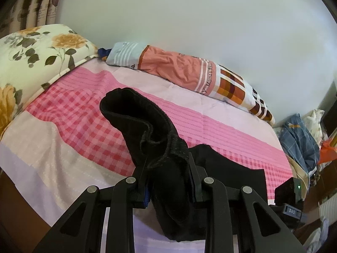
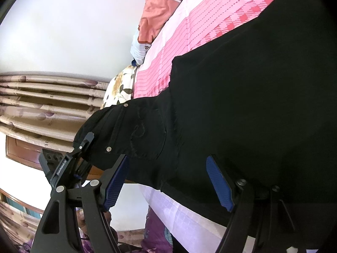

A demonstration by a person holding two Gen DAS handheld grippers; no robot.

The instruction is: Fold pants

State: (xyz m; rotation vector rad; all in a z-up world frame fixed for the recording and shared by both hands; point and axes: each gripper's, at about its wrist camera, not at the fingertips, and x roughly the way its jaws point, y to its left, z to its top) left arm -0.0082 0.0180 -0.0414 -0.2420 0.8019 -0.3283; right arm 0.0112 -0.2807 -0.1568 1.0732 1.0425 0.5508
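Left gripper jaws pinch waistband of black pants, lifted off bed; right gripper jaws spread wide, pants beyond its blue pads, rest draped on pink checked bedsheet w/ pillows behind

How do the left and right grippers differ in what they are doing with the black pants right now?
The left gripper is clamped on a bunched fold of the black pants, lifting it; the right gripper is open, holding nothing. The left's blue pads are mostly hidden by cloth; the right's pads are bare. Both are black-framed.
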